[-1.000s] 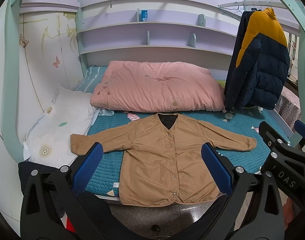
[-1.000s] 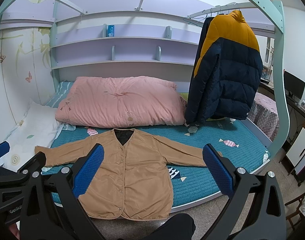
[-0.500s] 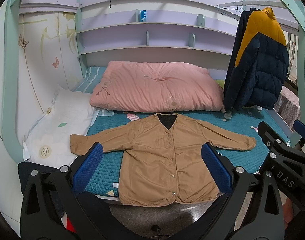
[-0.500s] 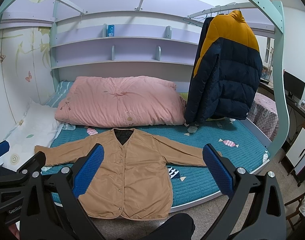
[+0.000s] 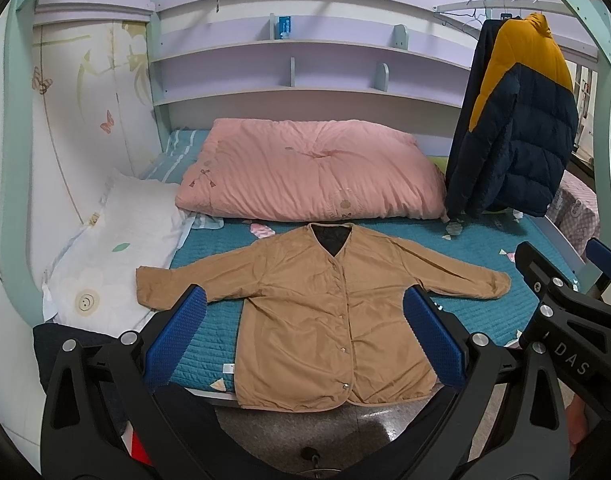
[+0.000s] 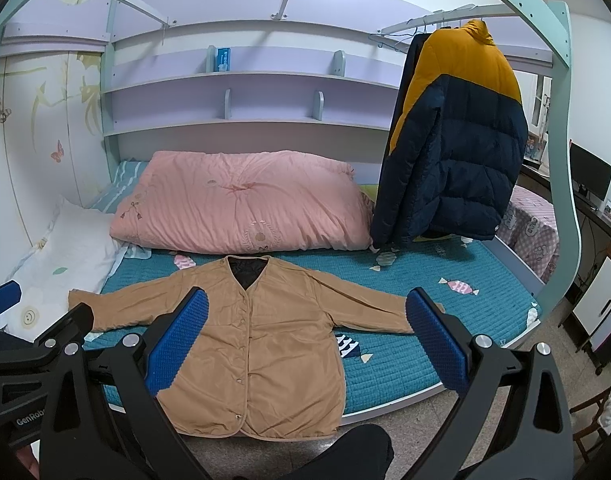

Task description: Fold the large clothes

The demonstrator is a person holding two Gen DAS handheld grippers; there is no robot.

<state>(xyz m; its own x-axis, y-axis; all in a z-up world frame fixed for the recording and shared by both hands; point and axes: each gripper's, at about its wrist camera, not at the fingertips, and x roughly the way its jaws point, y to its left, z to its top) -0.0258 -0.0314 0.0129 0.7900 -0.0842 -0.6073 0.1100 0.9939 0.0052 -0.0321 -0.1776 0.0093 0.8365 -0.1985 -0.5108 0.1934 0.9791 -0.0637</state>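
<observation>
1. Plainly, a tan jacket (image 5: 329, 312) is seen spread flat, front up, on the teal bedspread (image 5: 481, 312), with both sleeves stretched out to left and right.
2. Its snap front is closed, and a dark lining shows at the V-neck at the far end.
3. The hem lies at the near edge of the bed, slightly overhanging it.
4. The left gripper (image 5: 305, 336) is held above the near edge with its blue pads (image 5: 177, 336) spread wide apart; nothing is grasped between them.
5. The right gripper (image 6: 305, 336) is likewise released, its pads (image 6: 433, 340) wide apart and empty, and it is held clear of the cloth.
6. In the left wrist view the right gripper's black frame is seen at the right edge; in the right wrist view the left gripper's frame is seen at the left edge, so the two are held side by side.
7. A pink quilt (image 5: 313, 172) is lying folded on the far side of the jacket, just beyond the collar.
8. A white pillow (image 5: 105, 256) is placed at the left, near the left sleeve's cuff.
9. A navy and yellow puffer coat (image 6: 457, 136) is hung from a rail at the far right, its lower edge just above the bedspread.
10. Pale purple shelves (image 6: 241, 100) are fixed to the far wall, with a small blue box (image 6: 224, 59) stood on the upper one.
</observation>
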